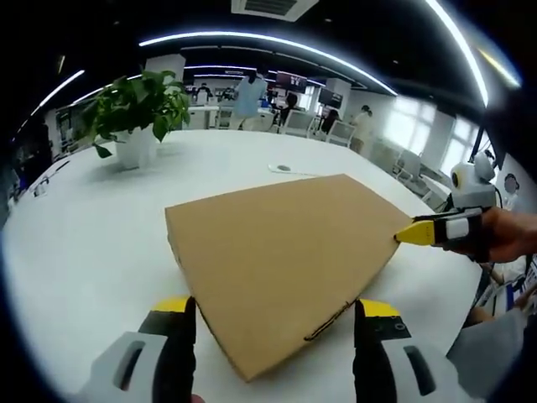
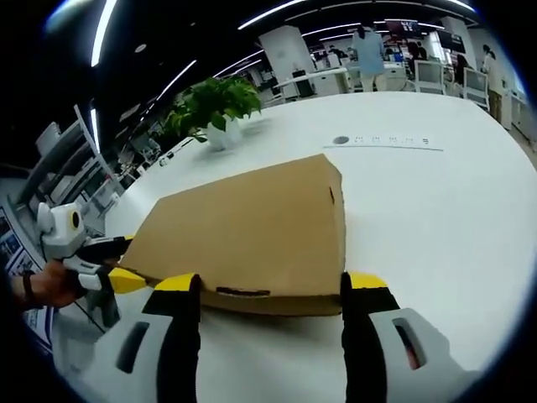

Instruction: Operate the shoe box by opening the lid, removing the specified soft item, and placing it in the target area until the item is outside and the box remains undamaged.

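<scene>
Approaching the shoe box (image 1: 281, 256) from two sides, I am holding my left gripper (image 1: 273, 315) with its jaws spread around the near corner, while my right gripper (image 2: 268, 290) is straddling an edge, jaws likewise spread wide. The box is lying flat and closed on the white table (image 1: 84, 243), a potted plant (image 1: 138, 113) well behind it. I am judging the lid-opening step as just beginning; next I am needing to catch the lid's rim gently and lift without creasing the cardboard.

no readable text, labels or signs
</scene>
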`<state>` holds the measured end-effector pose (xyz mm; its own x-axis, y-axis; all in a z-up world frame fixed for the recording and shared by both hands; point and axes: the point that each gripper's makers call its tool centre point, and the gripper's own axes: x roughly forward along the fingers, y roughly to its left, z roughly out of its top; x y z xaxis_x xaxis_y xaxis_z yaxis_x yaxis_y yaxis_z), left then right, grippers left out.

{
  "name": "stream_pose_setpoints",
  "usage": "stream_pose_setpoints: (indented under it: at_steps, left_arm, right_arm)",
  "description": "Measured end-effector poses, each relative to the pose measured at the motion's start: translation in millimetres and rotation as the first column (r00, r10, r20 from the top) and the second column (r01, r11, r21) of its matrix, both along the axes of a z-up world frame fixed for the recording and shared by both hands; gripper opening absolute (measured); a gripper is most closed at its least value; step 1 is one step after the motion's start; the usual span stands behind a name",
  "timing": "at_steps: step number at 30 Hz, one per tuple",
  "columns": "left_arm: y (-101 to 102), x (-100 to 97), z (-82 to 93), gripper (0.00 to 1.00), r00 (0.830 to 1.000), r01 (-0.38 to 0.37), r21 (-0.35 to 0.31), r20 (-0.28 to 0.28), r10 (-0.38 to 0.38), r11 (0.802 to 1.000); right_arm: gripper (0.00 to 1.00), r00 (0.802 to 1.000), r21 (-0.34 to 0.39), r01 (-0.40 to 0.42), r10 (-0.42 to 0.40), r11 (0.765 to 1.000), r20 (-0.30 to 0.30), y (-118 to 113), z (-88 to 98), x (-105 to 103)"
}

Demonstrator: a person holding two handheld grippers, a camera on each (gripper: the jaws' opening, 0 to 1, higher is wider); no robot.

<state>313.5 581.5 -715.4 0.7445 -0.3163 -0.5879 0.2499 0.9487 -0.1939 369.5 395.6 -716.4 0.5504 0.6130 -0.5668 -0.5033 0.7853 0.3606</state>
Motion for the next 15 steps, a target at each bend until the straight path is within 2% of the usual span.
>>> stream_pose_setpoints:
  at_steps: [9, 15]
  left_arm:
    - [10, -16.1, -2.7, 0.78, 1.0, -0.004, 0.007, -0.013, 0.005, 1.0]
    - [11, -16.9, -4.5, 0.78, 1.0, -0.005, 0.021, -0.012, 0.006, 1.0]
  right_arm:
    - [0.63, 1.0, 0.005, -0.007, 0.007, 1.0, -0.016, 8, -0.1, -18]
    - [0.62, 1.0, 0.019, -0.012, 0.013, 1.0, -0.009, 7, 0.4, -17]
